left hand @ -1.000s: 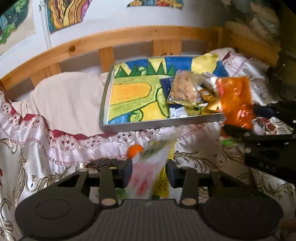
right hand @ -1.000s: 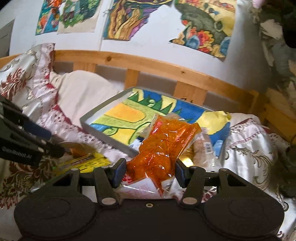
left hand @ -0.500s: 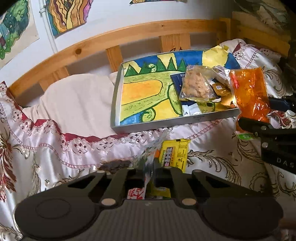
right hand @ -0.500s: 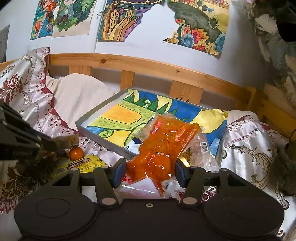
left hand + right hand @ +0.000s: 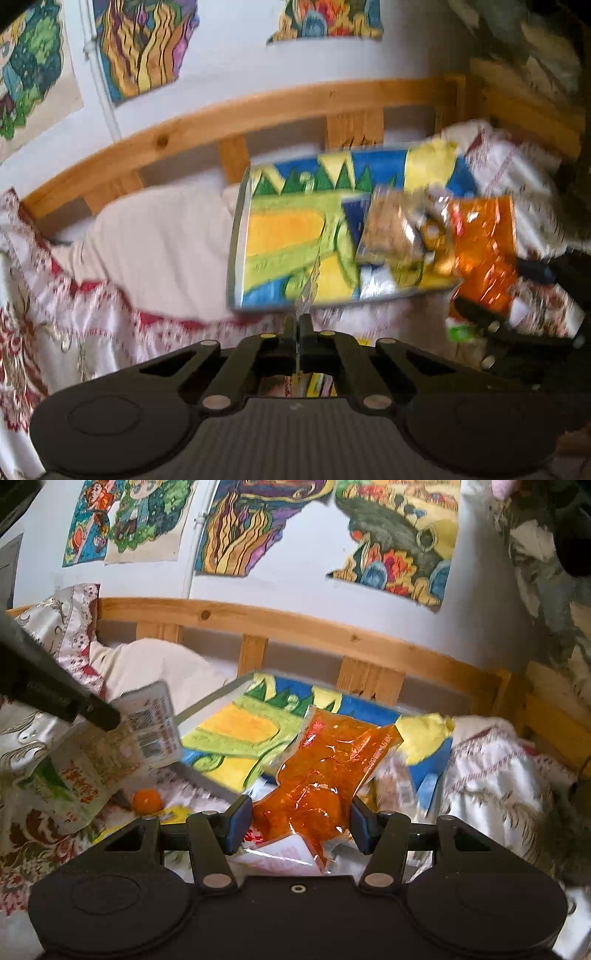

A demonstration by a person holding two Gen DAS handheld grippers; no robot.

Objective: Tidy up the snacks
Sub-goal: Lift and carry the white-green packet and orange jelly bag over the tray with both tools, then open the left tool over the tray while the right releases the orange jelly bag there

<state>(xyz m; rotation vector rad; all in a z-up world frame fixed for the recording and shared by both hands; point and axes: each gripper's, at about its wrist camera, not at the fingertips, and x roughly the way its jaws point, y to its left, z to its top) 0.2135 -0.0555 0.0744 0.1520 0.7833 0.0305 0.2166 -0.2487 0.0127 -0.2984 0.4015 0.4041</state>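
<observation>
While left gripper (image 5: 297,325) clenches thin clear printed snack pouch (image 5: 110,753), shallow painted tray (image 5: 236,236) lies straight ahead, beyond jaws; right gripper (image 5: 298,821) grasps orange plastic packet (image 5: 325,771) nearer tray.

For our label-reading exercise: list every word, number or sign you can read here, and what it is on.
Nothing reads clearly.
On the clear packet: barcodes, small print, large orange characters, all too blurred.
On the orange packet: print along one edge, too small.
On the yellow packet: mostly hidden, blurred.
</observation>
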